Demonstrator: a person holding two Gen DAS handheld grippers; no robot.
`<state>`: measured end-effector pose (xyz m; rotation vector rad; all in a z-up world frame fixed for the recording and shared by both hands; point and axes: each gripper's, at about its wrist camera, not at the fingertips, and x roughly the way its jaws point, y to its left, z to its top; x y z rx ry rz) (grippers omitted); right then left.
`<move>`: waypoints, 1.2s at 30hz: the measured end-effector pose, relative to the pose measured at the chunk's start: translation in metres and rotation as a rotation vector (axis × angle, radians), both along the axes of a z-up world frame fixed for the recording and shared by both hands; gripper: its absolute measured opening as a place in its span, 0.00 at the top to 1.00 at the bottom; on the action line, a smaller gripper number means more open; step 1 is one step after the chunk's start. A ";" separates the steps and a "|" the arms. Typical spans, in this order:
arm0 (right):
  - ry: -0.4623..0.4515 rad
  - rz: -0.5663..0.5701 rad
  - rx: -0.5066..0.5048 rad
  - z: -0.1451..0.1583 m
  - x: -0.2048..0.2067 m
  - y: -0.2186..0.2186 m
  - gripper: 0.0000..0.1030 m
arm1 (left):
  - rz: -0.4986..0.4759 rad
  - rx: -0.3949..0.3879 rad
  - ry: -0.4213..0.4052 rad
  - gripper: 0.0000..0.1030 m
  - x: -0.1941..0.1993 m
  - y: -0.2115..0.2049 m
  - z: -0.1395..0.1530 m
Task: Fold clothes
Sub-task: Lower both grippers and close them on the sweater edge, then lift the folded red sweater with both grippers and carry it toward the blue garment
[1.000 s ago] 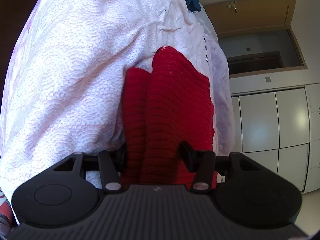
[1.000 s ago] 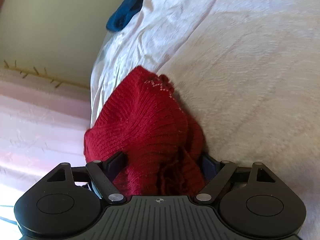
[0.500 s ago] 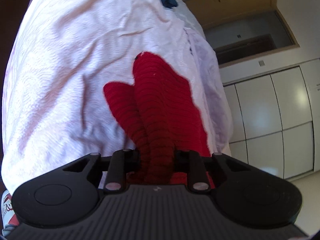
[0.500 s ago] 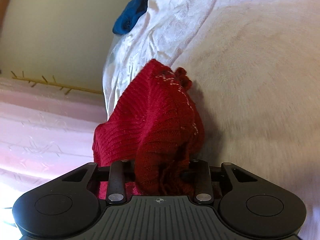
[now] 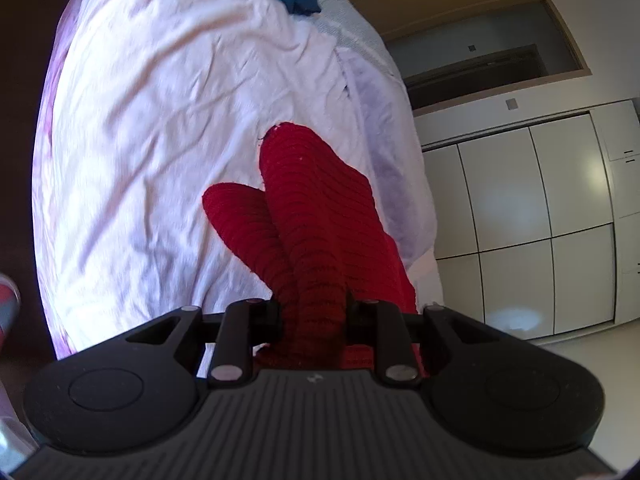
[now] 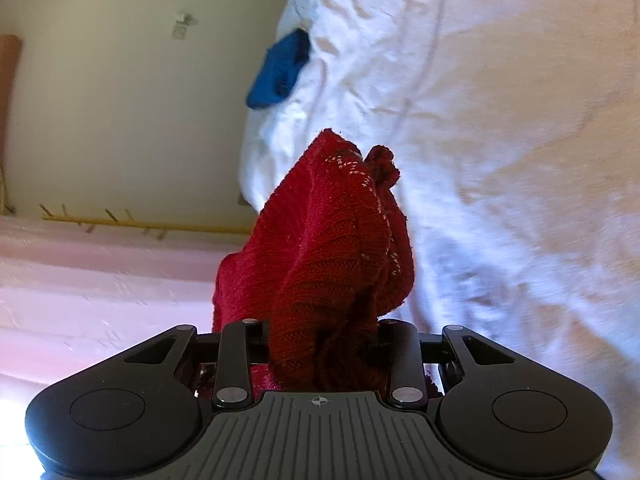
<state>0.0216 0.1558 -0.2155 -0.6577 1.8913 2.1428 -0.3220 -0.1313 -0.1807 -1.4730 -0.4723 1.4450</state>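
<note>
A rumpled white bedspread (image 5: 168, 128) covers the bed beneath me, with white cupboard doors (image 5: 540, 200) off to the right and a blue garment (image 6: 280, 70) lying at the far edge. My left gripper (image 5: 314, 312) has just closed and now pinches a bunched fold of the red knitted sweater (image 5: 316, 208), which hangs forward from its jaws above the bedspread. My right gripper (image 6: 322, 336) has likewise just closed and clamps another thick bunch of the same sweater, its white-flecked pattern showing near the top.
</note>
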 end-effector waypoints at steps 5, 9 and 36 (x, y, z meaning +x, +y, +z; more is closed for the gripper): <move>0.044 -0.064 0.002 0.029 -0.051 -0.015 0.69 | -0.078 0.029 0.026 0.82 -0.076 0.012 0.040; 0.060 -0.150 0.022 0.054 -0.106 -0.025 0.69 | -0.172 0.049 0.035 0.82 -0.152 0.038 0.065; 0.173 -0.389 0.131 0.129 -0.341 0.115 0.69 | -0.294 0.188 0.117 0.82 -0.425 0.264 0.124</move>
